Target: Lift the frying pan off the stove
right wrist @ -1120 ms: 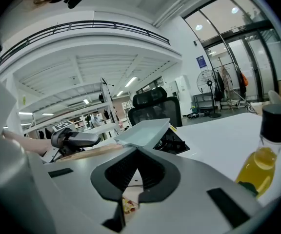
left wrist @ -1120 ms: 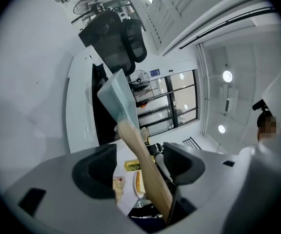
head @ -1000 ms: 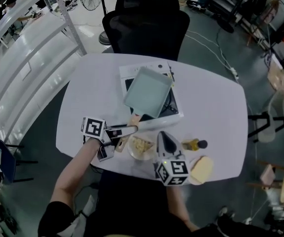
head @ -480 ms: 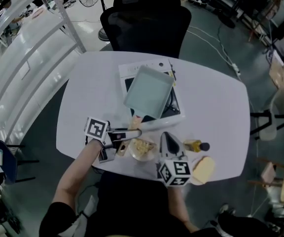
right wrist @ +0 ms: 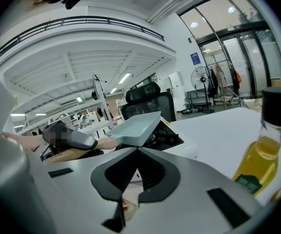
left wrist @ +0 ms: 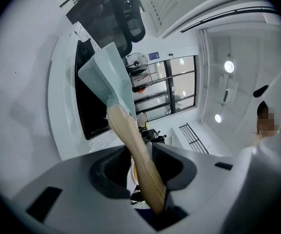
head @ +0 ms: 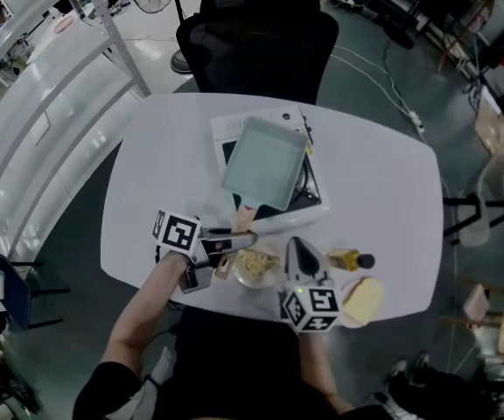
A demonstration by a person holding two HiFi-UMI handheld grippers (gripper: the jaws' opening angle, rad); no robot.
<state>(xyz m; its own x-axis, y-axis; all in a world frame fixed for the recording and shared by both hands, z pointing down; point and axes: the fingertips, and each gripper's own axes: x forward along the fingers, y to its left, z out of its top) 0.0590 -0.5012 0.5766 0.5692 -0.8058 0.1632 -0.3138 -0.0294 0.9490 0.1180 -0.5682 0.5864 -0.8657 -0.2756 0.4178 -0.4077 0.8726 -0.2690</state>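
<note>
A pale green rectangular frying pan [head: 265,160] lies over the black top of a white stove [head: 309,201] in the middle of the table. Its wooden handle [head: 242,216] points toward me. My left gripper [head: 241,234] has just been closing and is shut on that handle; in the left gripper view the handle [left wrist: 136,152] runs between the jaws of the left gripper [left wrist: 143,165] up to the pan [left wrist: 109,77]. My right gripper [head: 294,245] hovers shut and empty to the right, behind the pan [right wrist: 138,123]. The right gripper [right wrist: 138,152] holds nothing.
A small bowl of food [head: 252,266] sits between the grippers by the table's near edge. An oil bottle [head: 346,257] and a yellow slab [head: 360,299] lie to the right. A black chair [head: 256,33] stands beyond the table, and a metal rack [head: 51,77] at the left.
The left gripper's jaws have narrowed onto the wooden handle, and the gripper has shifted slightly. The pan stays over the stove. The right gripper has barely moved.
</note>
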